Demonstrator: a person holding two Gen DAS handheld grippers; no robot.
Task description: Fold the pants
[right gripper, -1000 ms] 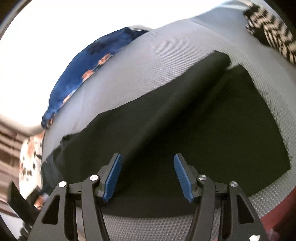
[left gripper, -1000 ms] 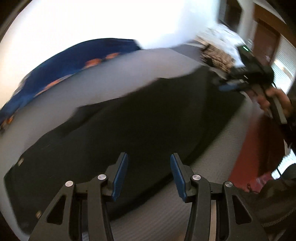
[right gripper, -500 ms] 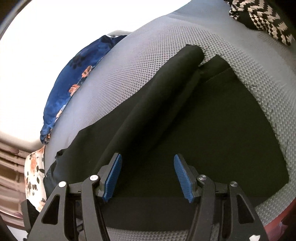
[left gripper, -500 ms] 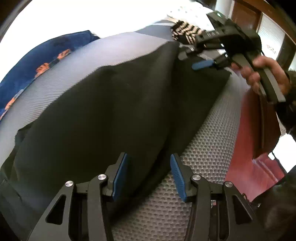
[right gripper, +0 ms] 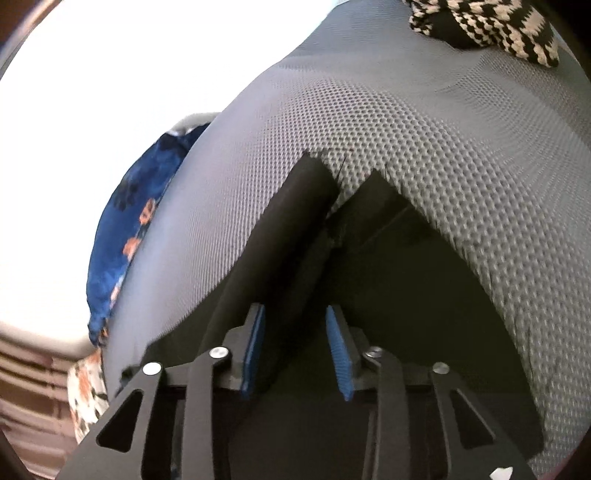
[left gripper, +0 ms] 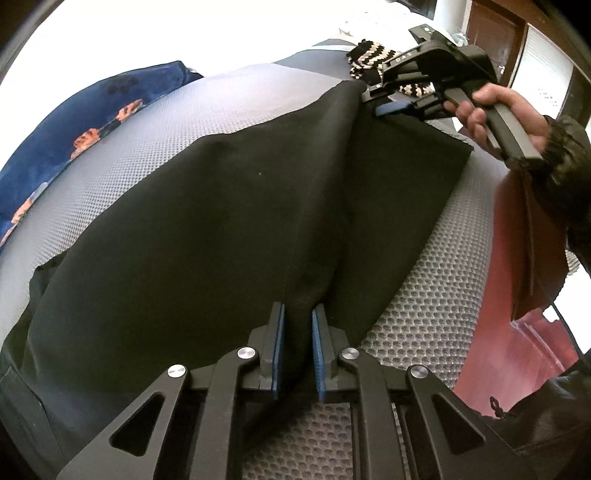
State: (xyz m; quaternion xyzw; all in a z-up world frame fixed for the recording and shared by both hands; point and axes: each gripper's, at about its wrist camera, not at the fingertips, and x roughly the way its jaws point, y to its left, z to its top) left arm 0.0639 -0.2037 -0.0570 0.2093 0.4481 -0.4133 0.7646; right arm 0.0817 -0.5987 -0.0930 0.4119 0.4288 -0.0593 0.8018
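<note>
Black pants (left gripper: pixel 221 206) lie spread on a grey mesh mattress (left gripper: pixel 436 314). My left gripper (left gripper: pixel 298 317) is shut on a raised fold of the pants near the crotch seam. The right gripper (left gripper: pixel 393 108), seen far off in the left wrist view, sits at the pants' leg end. In the right wrist view my right gripper (right gripper: pixel 295 325) has its jaws partly closed around the inner edge of a pant leg (right gripper: pixel 295 229); cloth lies between the blue pads (right gripper: pixel 341 354), with a gap still showing.
A blue floral cloth (left gripper: pixel 74 133) lies at the mattress's far left side. A black-and-white zigzag knit (right gripper: pixel 491 26) lies beyond the leg ends. A red-brown floor (left gripper: pixel 517 350) shows past the mattress's right edge.
Both grippers moved down onto the pants. The left jaws closed on a fold of cloth. The right jaws narrowed around the leg edge at the hem end.
</note>
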